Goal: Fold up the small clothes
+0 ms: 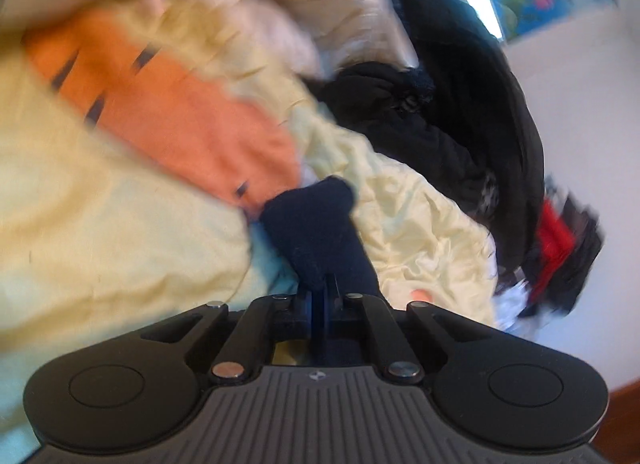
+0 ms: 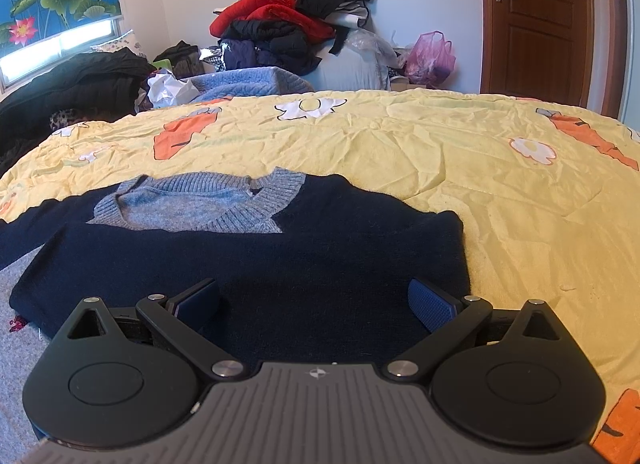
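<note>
Two low, close views across bedspread

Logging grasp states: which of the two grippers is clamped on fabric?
The left gripper, shut on dark navy cloth. The right gripper hangs open over the sweater.

My left gripper has its jaws drawn together, the two blue pads pressed nearly flat against one another with a fold of navy sweater pinched between them; the view here is smeared, so I cannot judge its tilt with any confidence, though it seems angled to one side; my right gripper holds its jaws spread wide, the blue fingertips far apart and gripping nothing; it sits low and level, pointing forward, its fingers just over the same garment.
</note>
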`<action>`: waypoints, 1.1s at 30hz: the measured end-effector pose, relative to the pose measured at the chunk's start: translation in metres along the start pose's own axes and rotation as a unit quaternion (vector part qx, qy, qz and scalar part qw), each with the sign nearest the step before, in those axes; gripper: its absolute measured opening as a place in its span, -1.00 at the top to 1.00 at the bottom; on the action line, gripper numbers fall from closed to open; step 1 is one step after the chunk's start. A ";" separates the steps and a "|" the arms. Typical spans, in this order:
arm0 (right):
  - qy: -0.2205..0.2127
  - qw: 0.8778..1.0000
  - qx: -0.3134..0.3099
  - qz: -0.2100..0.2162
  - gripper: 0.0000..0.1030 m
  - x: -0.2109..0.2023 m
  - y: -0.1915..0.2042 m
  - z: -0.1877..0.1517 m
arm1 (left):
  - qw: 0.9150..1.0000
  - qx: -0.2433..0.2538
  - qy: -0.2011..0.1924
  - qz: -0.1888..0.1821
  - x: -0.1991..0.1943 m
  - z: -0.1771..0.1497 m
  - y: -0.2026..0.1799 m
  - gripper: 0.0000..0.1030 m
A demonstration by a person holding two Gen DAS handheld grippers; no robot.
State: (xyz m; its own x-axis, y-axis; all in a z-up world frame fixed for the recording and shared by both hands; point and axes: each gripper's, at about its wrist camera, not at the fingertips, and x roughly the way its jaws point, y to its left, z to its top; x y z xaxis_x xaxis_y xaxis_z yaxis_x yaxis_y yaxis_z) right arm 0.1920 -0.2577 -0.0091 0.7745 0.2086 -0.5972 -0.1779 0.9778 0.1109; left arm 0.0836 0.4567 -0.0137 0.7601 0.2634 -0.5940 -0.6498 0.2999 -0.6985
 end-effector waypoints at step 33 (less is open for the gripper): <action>0.033 0.975 0.129 0.176 -0.76 -0.021 0.044 0.048 | 0.775 0.616 -0.009 -0.142 -0.093 -0.388 -0.171 0.91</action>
State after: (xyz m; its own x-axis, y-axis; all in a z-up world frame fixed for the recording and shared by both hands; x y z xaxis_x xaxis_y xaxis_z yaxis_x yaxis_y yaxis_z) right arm 0.1968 -0.2177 0.0462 0.6510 0.5391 -0.5344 -0.2602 0.8198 0.5101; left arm 0.1262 0.0247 0.0063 0.8805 0.0357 -0.4727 0.0230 0.9928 0.1179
